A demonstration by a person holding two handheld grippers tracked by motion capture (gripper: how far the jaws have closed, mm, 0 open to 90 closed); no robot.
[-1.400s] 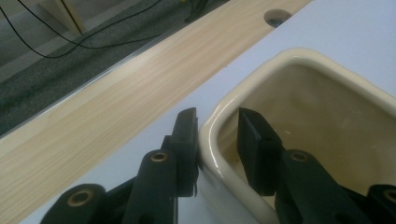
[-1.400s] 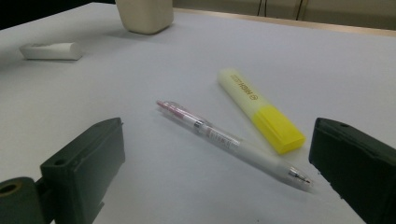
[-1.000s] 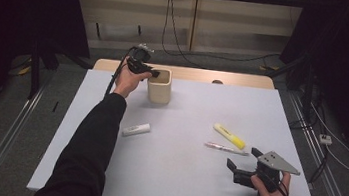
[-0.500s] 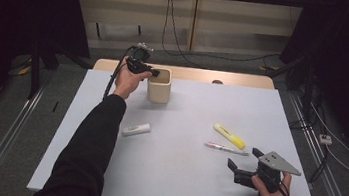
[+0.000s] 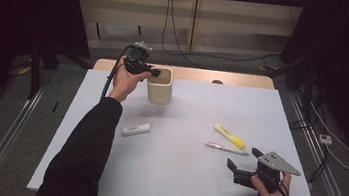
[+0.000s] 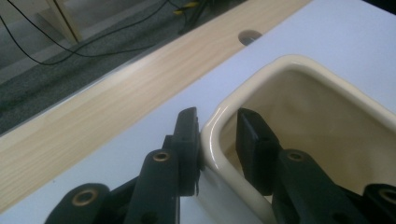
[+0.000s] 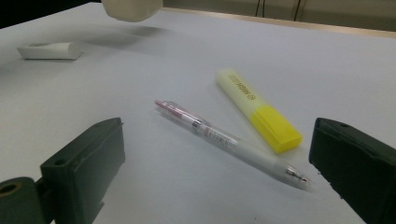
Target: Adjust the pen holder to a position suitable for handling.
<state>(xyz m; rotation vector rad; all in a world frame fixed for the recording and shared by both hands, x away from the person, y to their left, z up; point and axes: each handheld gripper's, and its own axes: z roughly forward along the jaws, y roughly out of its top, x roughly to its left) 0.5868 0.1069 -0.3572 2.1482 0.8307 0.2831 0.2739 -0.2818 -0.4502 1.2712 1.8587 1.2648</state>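
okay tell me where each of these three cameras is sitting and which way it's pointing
High view: above the person's side, facing forward and down on the table; both forearms, left gripper and right gripper show.
Left gripper view: rides the left gripper, looking along its fingers, one either side of the cream cup's wall.
Right gripper view: rides the right gripper, low over the table, facing the pen and yellow highlighter between its open fingers.
Shared: the cup, pen and highlighter also appear from above.

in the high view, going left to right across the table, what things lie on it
white eraser → cream cup → pen → yellow highlighter
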